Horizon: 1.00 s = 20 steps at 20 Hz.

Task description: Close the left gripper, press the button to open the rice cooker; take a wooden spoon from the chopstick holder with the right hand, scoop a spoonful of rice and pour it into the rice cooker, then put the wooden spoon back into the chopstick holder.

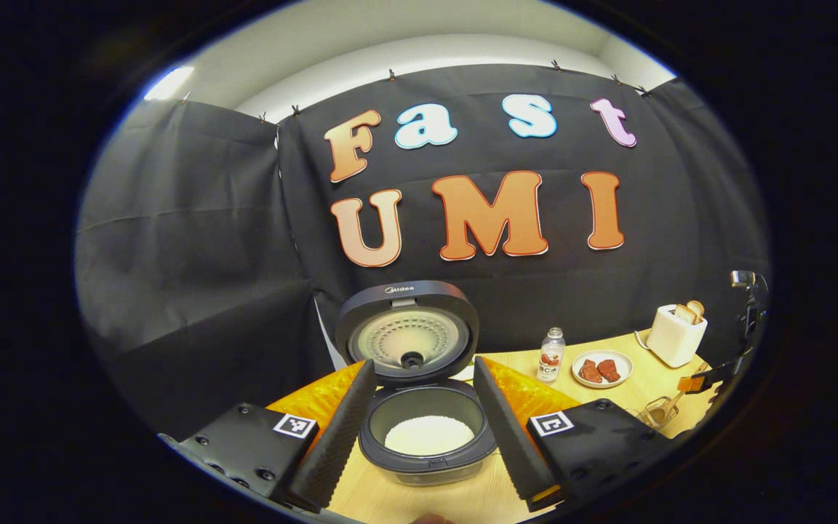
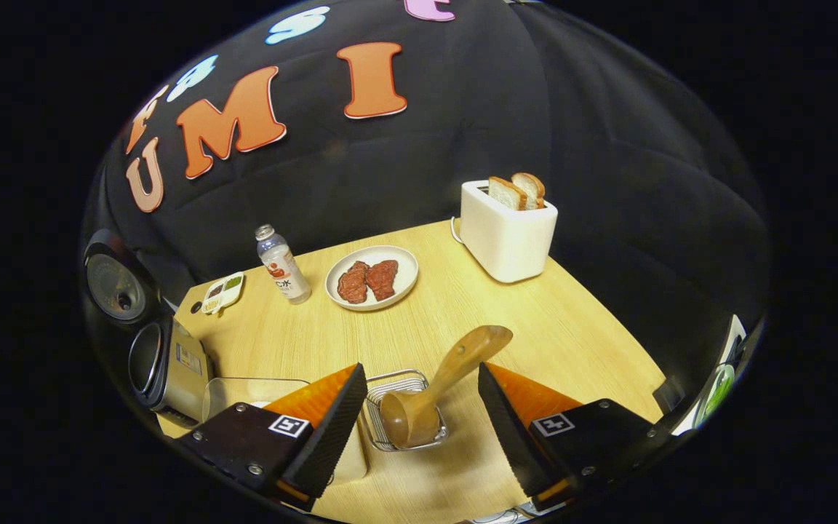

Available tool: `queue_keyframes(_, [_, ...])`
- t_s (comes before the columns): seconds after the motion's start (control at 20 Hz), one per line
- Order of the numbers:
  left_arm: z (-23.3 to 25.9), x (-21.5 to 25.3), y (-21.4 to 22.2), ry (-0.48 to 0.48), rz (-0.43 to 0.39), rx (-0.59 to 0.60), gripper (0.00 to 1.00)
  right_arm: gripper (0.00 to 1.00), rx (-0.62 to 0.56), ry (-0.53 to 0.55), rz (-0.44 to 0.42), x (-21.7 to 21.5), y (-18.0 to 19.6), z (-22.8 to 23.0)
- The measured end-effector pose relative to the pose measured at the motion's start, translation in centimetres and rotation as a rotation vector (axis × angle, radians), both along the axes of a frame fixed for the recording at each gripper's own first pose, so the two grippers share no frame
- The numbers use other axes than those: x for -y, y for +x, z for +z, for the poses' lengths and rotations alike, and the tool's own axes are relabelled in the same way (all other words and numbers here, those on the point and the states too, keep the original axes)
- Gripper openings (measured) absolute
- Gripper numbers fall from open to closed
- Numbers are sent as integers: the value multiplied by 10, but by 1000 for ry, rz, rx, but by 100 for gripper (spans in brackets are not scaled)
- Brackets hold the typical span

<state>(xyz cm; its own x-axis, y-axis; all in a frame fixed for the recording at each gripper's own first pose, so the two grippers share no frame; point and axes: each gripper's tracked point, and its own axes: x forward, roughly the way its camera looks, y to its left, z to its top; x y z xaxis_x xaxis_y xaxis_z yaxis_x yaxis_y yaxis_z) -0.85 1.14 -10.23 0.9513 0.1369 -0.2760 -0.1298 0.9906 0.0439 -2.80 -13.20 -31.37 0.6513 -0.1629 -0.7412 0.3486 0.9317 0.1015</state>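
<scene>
The rice cooker [image 1: 426, 444] stands open right in front of my left gripper [image 1: 425, 366], its lid [image 1: 408, 331] upright and white rice in the pot. The left gripper is open, one finger on each side of the cooker, holding nothing. In the right gripper view the wooden spoon [image 2: 442, 382] stands bowl-down in the wire chopstick holder [image 2: 390, 386], handle leaning up to the right. My right gripper [image 2: 419, 370] is open just in front of the holder, with the spoon between its fingers and untouched. The cooker [image 2: 164, 364] shows side-on at the left.
On the wooden table [image 2: 535, 327] stand a small bottle [image 2: 283, 263], a plate of meat [image 2: 372, 278], a white toaster with bread [image 2: 508, 229] and a little sectioned dish [image 2: 221, 291]. A clear container [image 2: 244, 389] sits beside the holder, partly hidden by a finger.
</scene>
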Motion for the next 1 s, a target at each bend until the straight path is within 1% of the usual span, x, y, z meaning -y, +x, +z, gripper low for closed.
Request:
queue_keyframes(0.05, [0,0,-2,-1,5,-1,88,95,5,4,-16,2,-4,-1])
queue_keyframes(0.15, [1,-3,-3,-4,22,-2,96,95,-3,19,-32,7,-2,-10])
queue_keyframes(0.2, [1,-3,-4,-4,27,-5,100,95,-12,46,-37,7,-2,-16])
queue_keyframes(0.3, [4,-2,-7,1,28,-2,100,95,20,105,-62,12,13,-19])
queue_keyframes(0.35, [6,-1,-8,6,28,-1,100,92,34,133,-72,12,23,-20])
queue_keyframes(0.4, [6,1,-9,7,24,-5,100,87,39,161,-77,9,28,-27])
queue_keyframes(0.45, [6,2,-11,6,23,-6,100,76,37,189,-81,7,30,-32])
queue_keyframes(0.5, [6,2,-12,7,21,-7,100,72,31,211,-90,8,30,-36])
queue_keyframes(0.55, [6,1,-13,12,21,-8,100,61,30,222,-109,10,31,-40])
queue_keyframes(0.6, [5,-2,-15,16,21,-8,100,54,29,232,-122,10,32,-42])
queue_keyframes(0.65, [5,-4,-16,17,23,-10,100,35,26,241,-135,11,30,-42])
queue_keyframes(0.75, [3,-8,-16,13,26,-15,92,21,25,255,-148,10,27,-41])
queue_keyframes(0.8, [3,-10,-17,11,28,-18,87,21,28,260,-149,8,25,-39])
queue_keyframes(0.85, [2,-11,-17,7,25,-18,100,21,32,259,-154,7,22,-37])
queue_keyframes(0.9, [1,-12,-17,4,23,-17,95,20,32,253,-160,6,18,-36])
queue_keyframes(1.0, [1,-12,-17,-4,12,-17,95,17,42,247,-158,0,13,-33])
